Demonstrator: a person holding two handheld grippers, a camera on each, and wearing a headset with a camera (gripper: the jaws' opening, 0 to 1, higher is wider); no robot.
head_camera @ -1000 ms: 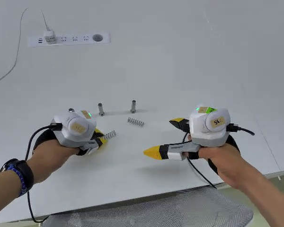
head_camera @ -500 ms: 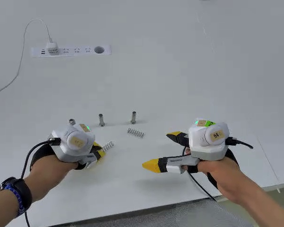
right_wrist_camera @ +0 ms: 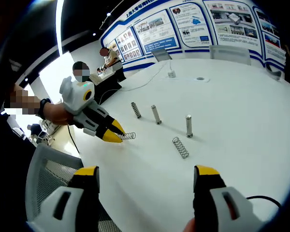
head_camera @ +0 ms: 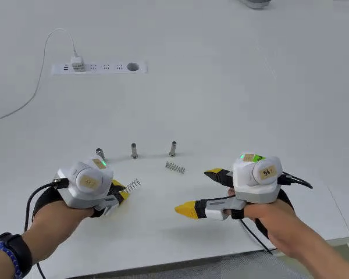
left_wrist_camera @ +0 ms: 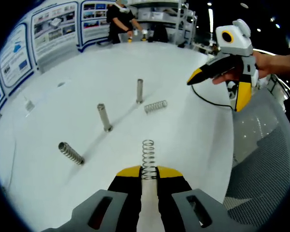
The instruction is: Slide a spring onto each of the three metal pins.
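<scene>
Over surface (left_wrist_camera: 198, 145), facing two bare pins (left_wrist_camera: 104, 117): spring (left_wrist_camera: 148, 153) pinched end-on in left fingers (left_wrist_camera: 129, 172) for threading; right fingers (right_wrist_camera: 87, 175) spread, empty.

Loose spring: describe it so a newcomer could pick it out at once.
On the white table stands a row of three pins. The loose spring lies flat just in front of the rightmost pin. Unlike the held spring in the left gripper and the one on the leftmost pin, nothing holds it.
</scene>
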